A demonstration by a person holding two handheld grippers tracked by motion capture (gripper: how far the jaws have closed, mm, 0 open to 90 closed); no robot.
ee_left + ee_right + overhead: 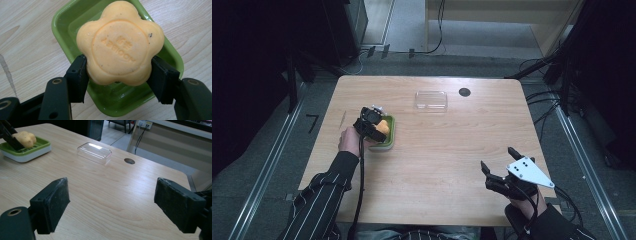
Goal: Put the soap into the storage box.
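My sleeves (pixel 319 200) are dark with thin white pinstripes. Both grippers are black: left gripper (pixel 117 75) has brass-ringed screw holes, a black cable (pixel 360 190) trailing near; right gripper (pixel 497 167) carries a grey three-cornered plate (pixel 529 172), its pads (pixel 56 200) scuffed.

The right hand-held gripper (pixel 112 205) rises from six o'clock, its two black jaws spread wide with bare wood of the table (pixel 100 195) between them and nothing in their grip. At ten o'clock a green tray (pixel 27 151) with a white base sits on the table, and an orange soap (pixel 25 138) rests on it. A black jaw of the left hand-held gripper (pixel 11 138) touches the soap's near side. Around twelve o'clock a clear lid (pixel 94 152) lies flat, and a round hole (pixel 129 161) shows at one o'clock, just beyond it.
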